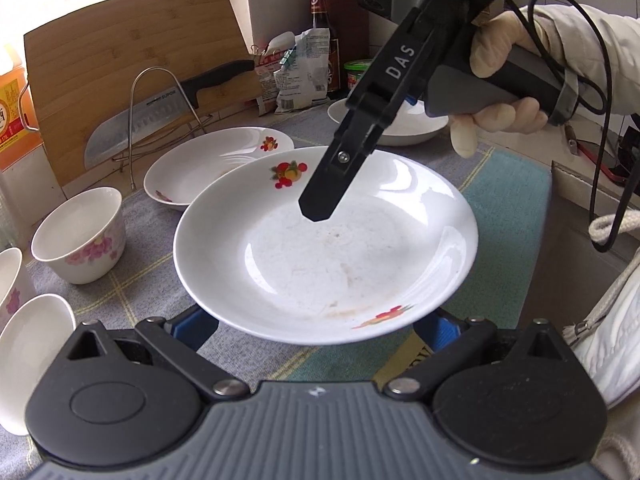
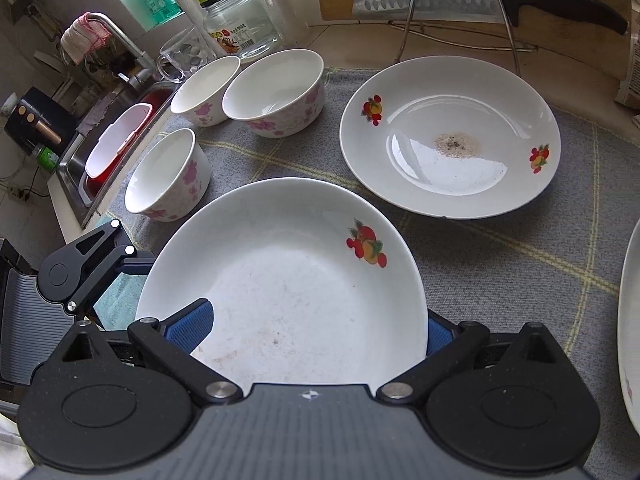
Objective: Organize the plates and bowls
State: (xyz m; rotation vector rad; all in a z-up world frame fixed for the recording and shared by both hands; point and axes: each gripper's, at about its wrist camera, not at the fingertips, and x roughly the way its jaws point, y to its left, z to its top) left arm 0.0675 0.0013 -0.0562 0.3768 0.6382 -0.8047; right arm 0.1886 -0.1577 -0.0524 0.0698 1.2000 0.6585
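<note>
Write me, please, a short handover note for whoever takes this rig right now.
Left gripper: open, pads under the near plate's rim.
Right gripper: open, fingers over the same plate; whether it is lifted, I cannot tell.
Crumbed plate and third plate lie apart on the cloth; three bowls stand separately.
Done: nothing stacked.
Left: stack plates, probably nest bowls.

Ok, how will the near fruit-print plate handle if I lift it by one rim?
The fruit-print plate looks like glazed ceramic: stiff, and probably breakable if dropped. Its glossy highlights suggest a slick surface, so a grip may slip on the rim. It is wide and shallow, so a one-sided hold will likely let it tilt.
</note>
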